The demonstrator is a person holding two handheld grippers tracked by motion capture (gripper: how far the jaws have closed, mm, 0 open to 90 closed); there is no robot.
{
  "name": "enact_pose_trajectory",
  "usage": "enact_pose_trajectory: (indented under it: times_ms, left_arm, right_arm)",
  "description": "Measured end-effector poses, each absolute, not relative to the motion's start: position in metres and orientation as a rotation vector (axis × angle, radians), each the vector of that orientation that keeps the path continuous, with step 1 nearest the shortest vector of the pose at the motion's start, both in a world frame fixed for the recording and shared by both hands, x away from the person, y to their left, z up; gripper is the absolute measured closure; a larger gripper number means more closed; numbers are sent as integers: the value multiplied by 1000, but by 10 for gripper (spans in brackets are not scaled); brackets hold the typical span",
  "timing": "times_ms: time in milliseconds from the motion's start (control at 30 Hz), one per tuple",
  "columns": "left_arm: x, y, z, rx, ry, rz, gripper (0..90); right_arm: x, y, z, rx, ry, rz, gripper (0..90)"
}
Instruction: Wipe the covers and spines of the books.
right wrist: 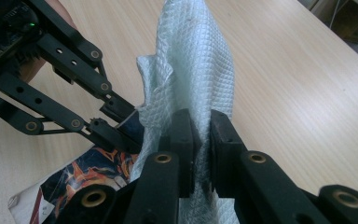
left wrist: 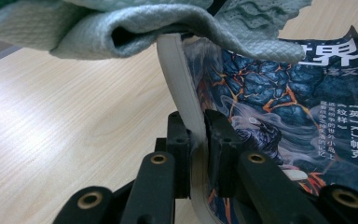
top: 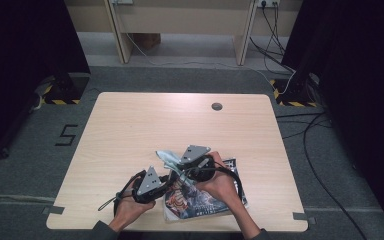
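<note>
A paperback book (top: 202,200) with a dark blue and orange cover (left wrist: 284,102) lies near the table's front edge. My left gripper (left wrist: 196,128) is shut on the book's page edge (left wrist: 179,84), bending it upward. My right gripper (right wrist: 200,135) is shut on a pale green quilted cloth (right wrist: 193,60), held over the book. In the high view the cloth (top: 169,157) pokes out left of the right gripper (top: 194,165), and the left gripper (top: 167,181) sits just left of the book. The left gripper's jaws (right wrist: 114,121) appear in the right gripper view beside the cloth.
The wooden table (top: 130,130) has a round grey cable port (top: 217,106) at the back. Cables (top: 300,130) run over the floor to the right. A wooden bench frame (top: 180,25) stands behind the table.
</note>
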State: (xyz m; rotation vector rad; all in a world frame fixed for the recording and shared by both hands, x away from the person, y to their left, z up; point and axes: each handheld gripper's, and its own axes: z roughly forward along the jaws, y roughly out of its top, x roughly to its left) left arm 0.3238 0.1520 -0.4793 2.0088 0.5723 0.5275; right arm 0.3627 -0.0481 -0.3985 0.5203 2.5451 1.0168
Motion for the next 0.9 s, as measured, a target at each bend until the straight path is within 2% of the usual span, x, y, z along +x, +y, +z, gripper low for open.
enact_pose_trajectory:
  times_ms: [900]
  left_arm:
    - [323,152,-478,2007,559,531,806]
  right_arm:
    - [414,-125,-433,847,2543,861,823]
